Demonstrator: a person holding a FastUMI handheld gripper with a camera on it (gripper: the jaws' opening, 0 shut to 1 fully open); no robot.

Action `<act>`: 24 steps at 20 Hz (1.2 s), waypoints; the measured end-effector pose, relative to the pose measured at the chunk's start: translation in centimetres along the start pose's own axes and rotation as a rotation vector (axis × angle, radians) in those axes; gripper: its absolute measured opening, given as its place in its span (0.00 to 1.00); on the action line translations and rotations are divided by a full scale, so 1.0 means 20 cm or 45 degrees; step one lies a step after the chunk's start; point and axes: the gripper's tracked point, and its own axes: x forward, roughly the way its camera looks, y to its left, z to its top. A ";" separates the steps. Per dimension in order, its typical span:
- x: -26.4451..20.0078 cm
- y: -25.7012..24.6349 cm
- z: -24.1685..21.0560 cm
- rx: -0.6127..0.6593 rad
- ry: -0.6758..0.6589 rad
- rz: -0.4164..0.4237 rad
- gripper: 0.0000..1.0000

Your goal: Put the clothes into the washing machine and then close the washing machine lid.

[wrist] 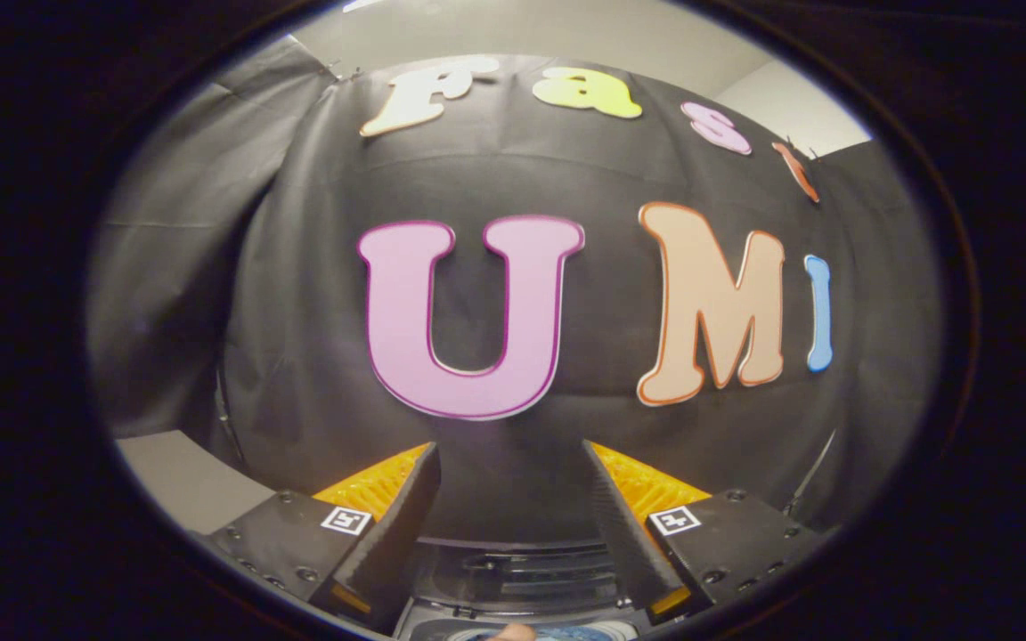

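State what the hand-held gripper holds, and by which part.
Nothing: the hand-held gripper is open, its fingers apart with only black booth cloth beyond them.

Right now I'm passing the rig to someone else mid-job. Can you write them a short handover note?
Hand-held gripper: fingers open, nothing between them, aimed at the black cloth wall.
Washing machine: its dark top shows low between the fingers, just below them.
Clothes: I cannot say from this view whether they are in the machine.
Lid: state unclear from here.
Left: tilt down, check the drum, load any clothes, then close the lid.
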 end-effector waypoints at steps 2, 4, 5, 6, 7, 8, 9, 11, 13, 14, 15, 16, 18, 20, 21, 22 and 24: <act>0.04 0.00 -0.08 -0.010 0.036 -0.006 0.97; 0.07 -0.05 -0.16 -0.031 0.077 -0.032 0.97; 0.08 -0.08 -0.22 -0.036 0.106 -0.057 0.97; 0.11 -0.12 -0.28 -0.034 0.151 -0.082 0.97; 0.13 -0.15 -0.38 -0.020 0.221 -0.100 0.97; 0.14 -0.15 -0.45 0.013 0.265 -0.091 0.97; 0.16 -0.15 -0.50 0.042 0.300 -0.089 0.97; 0.15 -0.13 -0.52 0.085 0.292 -0.081 0.98; 0.15 -0.15 -0.53 0.113 0.293 -0.089 0.95; 0.15 -0.15 -0.53 0.121 0.293 -0.088 0.96; 0.15 -0.15 -0.53 0.123 0.292 -0.089 0.98; 0.15 -0.15 -0.54 0.126 0.302 -0.094 0.98; 0.13 -0.15 -0.54 0.153 0.288 -0.123 0.98; 0.09 -0.15 -0.60 0.325 0.313 -0.124 0.98; 0.08 -0.15 -0.63 0.496 0.288 -0.124 0.98; 0.07 -0.14 -0.61 0.633 0.253 -0.105 0.98; 0.00 -0.28 -0.78 0.520 0.422 -0.243 0.98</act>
